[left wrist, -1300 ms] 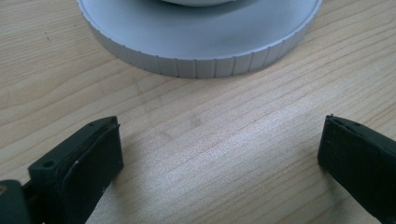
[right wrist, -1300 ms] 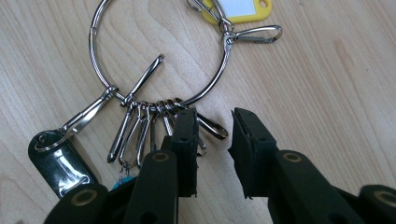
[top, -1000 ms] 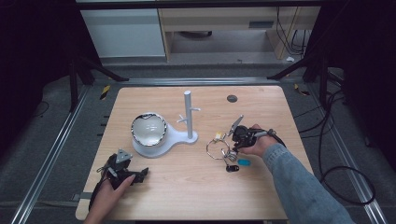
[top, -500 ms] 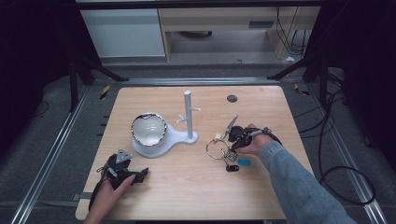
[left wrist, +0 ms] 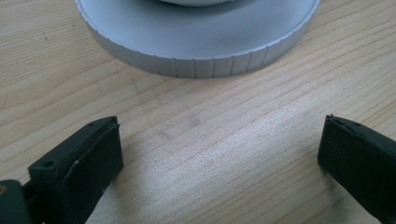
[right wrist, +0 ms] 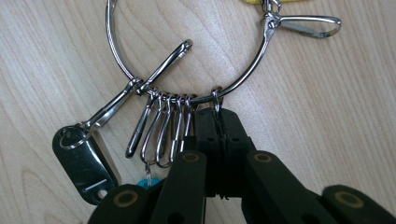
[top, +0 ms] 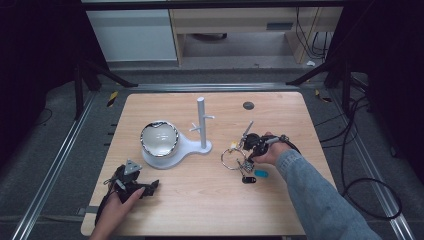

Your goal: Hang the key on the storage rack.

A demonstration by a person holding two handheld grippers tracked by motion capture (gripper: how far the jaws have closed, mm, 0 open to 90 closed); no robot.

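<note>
- The right gripper [right wrist: 219, 116] has its jaws pressed together at the lower arc of the key ring [right wrist: 187, 70], on or at one of its small clips; whether the ring wire itself lies between the pads I cannot tell.
- The ring lies flat on the desk [top: 200, 200], straight ahead of that gripper's jaw tips. Snap clips [right wrist: 163, 130] hang bunched just to the left of the jaws, with a black tag [right wrist: 84, 163] farther left.
- In the high view the right gripper [top: 255, 145] sits at the ring [top: 234, 159], with the black tag [top: 248, 179] and a blue tag [top: 261, 173] on the near side, towards the person.
- The left gripper [left wrist: 219, 154] is released, jaws wide apart over bare wood, nothing between them. The ribbed rim of the white stand's base [left wrist: 196, 60] lies ahead of its tips, apart from them.
- From above, the left gripper [top: 131, 182] rests near the desk's front edge; the stand's post with pegs [top: 201, 122] rises beyond.
- Judgement: the grip looks made, or nearly so. Lifting the ring and hanging it on a peg appear to remain; no peg carries anything yet.
</note>
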